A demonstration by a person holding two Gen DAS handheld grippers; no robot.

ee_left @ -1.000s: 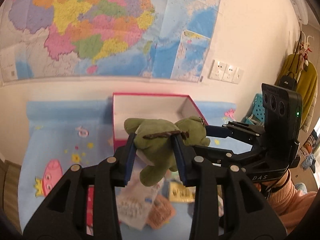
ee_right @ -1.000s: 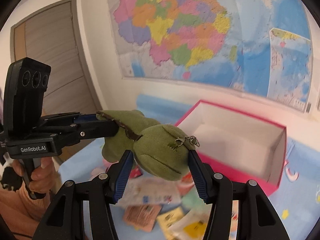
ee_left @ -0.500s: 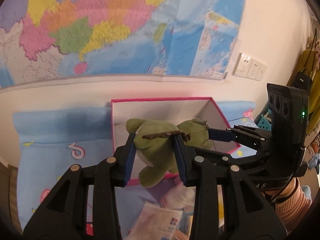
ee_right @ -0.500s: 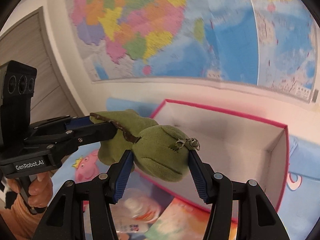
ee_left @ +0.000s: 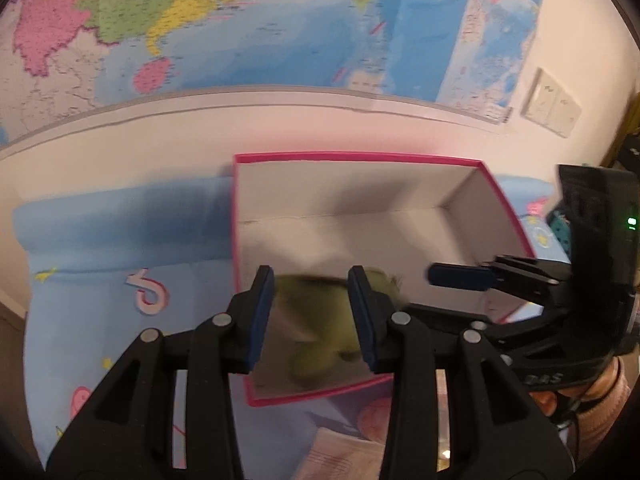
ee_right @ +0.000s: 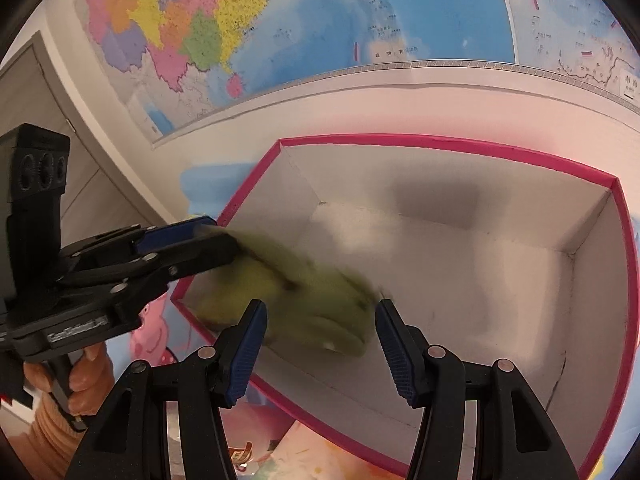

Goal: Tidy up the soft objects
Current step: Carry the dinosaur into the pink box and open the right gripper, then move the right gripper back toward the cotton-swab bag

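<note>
Toy: a green plush toy [ee_right: 304,300], blurred, hanging just above the floor of the pink-rimmed box [ee_right: 616,216], near the box's front left corner.
Left claw [ee_left: 310,320]: narrowly parted, pads pinching one end of the toy.
Right claw [ee_right: 320,340]: about half open; the toy's fat end sits between its pads, but the blur hides whether they press on it.
Handling: likely light, squashy, not fragile or slippery; it droops between the holds.
Where to hold: across the thick body, not a limb.
Surface: a blue cartoon mat [ee_left: 120,280] carries the box.
</note>
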